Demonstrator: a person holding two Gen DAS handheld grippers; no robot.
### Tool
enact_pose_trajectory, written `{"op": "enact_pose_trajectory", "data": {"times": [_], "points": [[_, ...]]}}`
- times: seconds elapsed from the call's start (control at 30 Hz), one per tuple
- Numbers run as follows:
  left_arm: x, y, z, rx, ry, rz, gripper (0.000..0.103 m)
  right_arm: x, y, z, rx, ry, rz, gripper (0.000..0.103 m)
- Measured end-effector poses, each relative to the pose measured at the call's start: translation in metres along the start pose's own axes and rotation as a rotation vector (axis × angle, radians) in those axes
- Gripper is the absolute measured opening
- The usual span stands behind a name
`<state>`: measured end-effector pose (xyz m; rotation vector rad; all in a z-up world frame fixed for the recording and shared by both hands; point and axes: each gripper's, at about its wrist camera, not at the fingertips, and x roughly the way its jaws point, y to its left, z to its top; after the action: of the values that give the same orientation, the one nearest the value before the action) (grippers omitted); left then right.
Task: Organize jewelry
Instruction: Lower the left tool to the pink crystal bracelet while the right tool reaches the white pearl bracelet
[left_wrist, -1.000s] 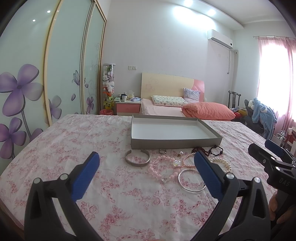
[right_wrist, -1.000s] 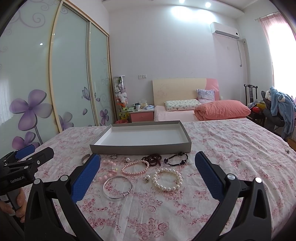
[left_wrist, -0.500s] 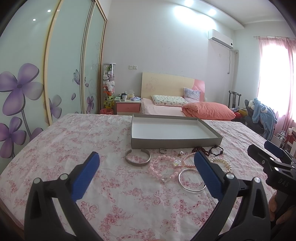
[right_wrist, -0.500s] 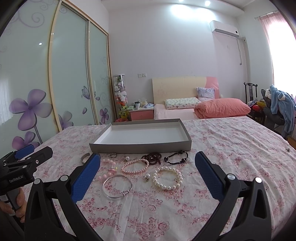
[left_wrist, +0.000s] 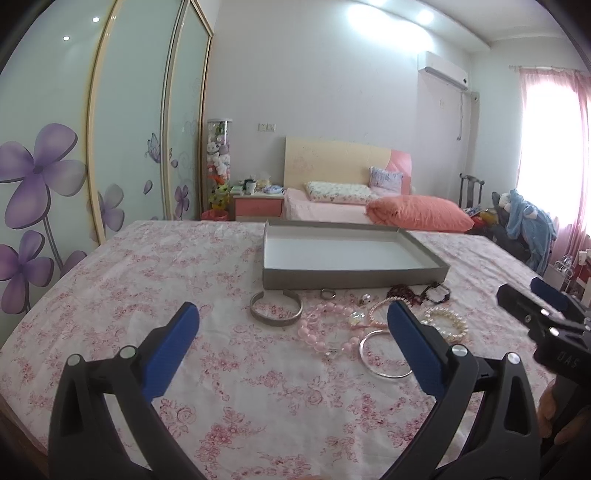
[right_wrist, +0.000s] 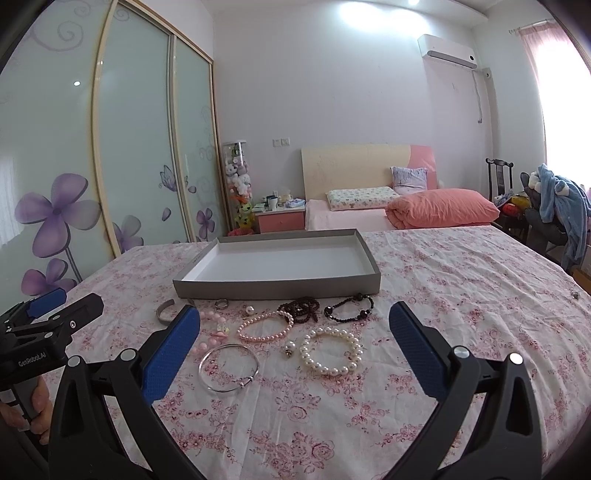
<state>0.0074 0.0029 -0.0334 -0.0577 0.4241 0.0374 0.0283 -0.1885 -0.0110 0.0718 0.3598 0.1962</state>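
A shallow grey box (left_wrist: 354, 275) (right_wrist: 277, 288) with a white inside stands empty on the flowered table. Jewelry lies in front of it: a silver cuff (left_wrist: 276, 315), a small ring (left_wrist: 327, 293), a pink bead bracelet (left_wrist: 325, 332) (right_wrist: 264, 328), a thin silver bangle (right_wrist: 229, 367) (left_wrist: 384, 360), a white pearl bracelet (right_wrist: 331, 350) (left_wrist: 445, 323), and dark bead bracelets (right_wrist: 349, 307). My left gripper (left_wrist: 291, 317) is open, near the cuff. My right gripper (right_wrist: 295, 319) is open, above the bracelets. Both are empty.
The table carries a pink flowered cloth (right_wrist: 461, 295). Behind it stand a bed with an orange quilt (right_wrist: 439, 208), a pink nightstand (right_wrist: 280, 219), sliding wardrobe doors at left (right_wrist: 129, 155) and a chair with clothes at right (right_wrist: 554, 214).
Both grippers have drifted slightly; the right one has eased a little toward the jewelry. Nothing was grasped or moved.
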Motion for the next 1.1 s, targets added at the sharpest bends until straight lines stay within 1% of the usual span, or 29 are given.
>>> {"op": "enact_pose_trajectory", "data": {"times": [0.1, 0.2, 0.27, 0.37, 0.4, 0.43, 0.47, 0.5, 0.53, 0.57, 0.6, 0.63, 0.77, 0.8, 0.83, 0.87, 0.97, 1.03, 1.07, 1.1], "points": [[0.014, 0.0, 0.004, -0.002, 0.064, 0.009, 0.099, 0.011, -0.008, 0.006, 0.007, 0.042, -0.024, 0.101], [0.03, 0.005, 0.007, -0.019, 0.146, -0.003, 0.099, 0.025, -0.017, 0.011, 0.013, 0.11, -0.057, 0.101], [0.041, 0.009, 0.008, -0.026, 0.186, -0.016, 0.099, 0.033, -0.022, 0.014, 0.02, 0.15, -0.078, 0.101], [0.058, 0.011, 0.01, -0.019, 0.253, -0.013, 0.099, 0.051, -0.029, 0.015, 0.008, 0.219, -0.121, 0.101], [0.063, 0.012, 0.011, -0.023, 0.272, -0.022, 0.099, 0.058, -0.033, 0.015, 0.005, 0.239, -0.131, 0.095], [0.068, 0.014, 0.011, -0.029, 0.288, -0.031, 0.099, 0.062, -0.036, 0.015, 0.003, 0.256, -0.135, 0.082], [0.072, 0.014, 0.012, -0.035, 0.302, -0.039, 0.099, 0.069, -0.039, 0.014, 0.003, 0.284, -0.134, 0.075], [0.075, 0.014, 0.012, -0.04, 0.312, -0.045, 0.099, 0.076, -0.041, 0.012, 0.007, 0.314, -0.128, 0.066], [0.08, 0.014, 0.012, -0.045, 0.327, -0.055, 0.099, 0.082, -0.043, 0.01, 0.014, 0.346, -0.119, 0.059], [0.083, 0.014, 0.012, -0.047, 0.337, -0.06, 0.099, 0.088, -0.046, 0.008, 0.019, 0.371, -0.111, 0.056], [0.086, 0.013, 0.013, -0.047, 0.344, -0.062, 0.099, 0.094, -0.047, 0.007, 0.021, 0.393, -0.105, 0.05], [0.089, 0.012, 0.012, -0.044, 0.353, -0.063, 0.099, 0.1, -0.048, 0.004, 0.019, 0.424, -0.097, 0.047], [0.103, 0.008, 0.012, -0.036, 0.391, -0.064, 0.099, 0.118, -0.049, -0.005, 0.001, 0.498, -0.089, 0.04], [0.107, 0.007, 0.013, -0.035, 0.402, -0.067, 0.098, 0.121, -0.049, -0.008, -0.001, 0.514, -0.089, 0.038], [0.111, 0.007, 0.013, -0.036, 0.415, -0.069, 0.096, 0.121, -0.049, -0.009, -0.003, 0.525, -0.09, 0.033], [0.114, 0.006, 0.012, -0.036, 0.424, -0.069, 0.094, 0.123, -0.049, -0.012, -0.004, 0.543, -0.089, 0.032], [0.127, 0.005, 0.01, -0.052, 0.47, -0.072, 0.08, 0.121, -0.045, -0.014, -0.019, 0.538, -0.092, 0.024], [0.136, 0.006, 0.008, -0.079, 0.506, -0.078, 0.073, 0.119, -0.043, -0.014, -0.024, 0.537, -0.086, 0.015], [0.138, 0.007, 0.007, -0.089, 0.514, -0.083, 0.069, 0.119, -0.042, -0.013, -0.026, 0.536, -0.085, 0.014], [0.14, 0.007, 0.007, -0.097, 0.524, -0.086, 0.068, 0.118, -0.041, -0.013, -0.029, 0.535, -0.084, 0.013]]}}
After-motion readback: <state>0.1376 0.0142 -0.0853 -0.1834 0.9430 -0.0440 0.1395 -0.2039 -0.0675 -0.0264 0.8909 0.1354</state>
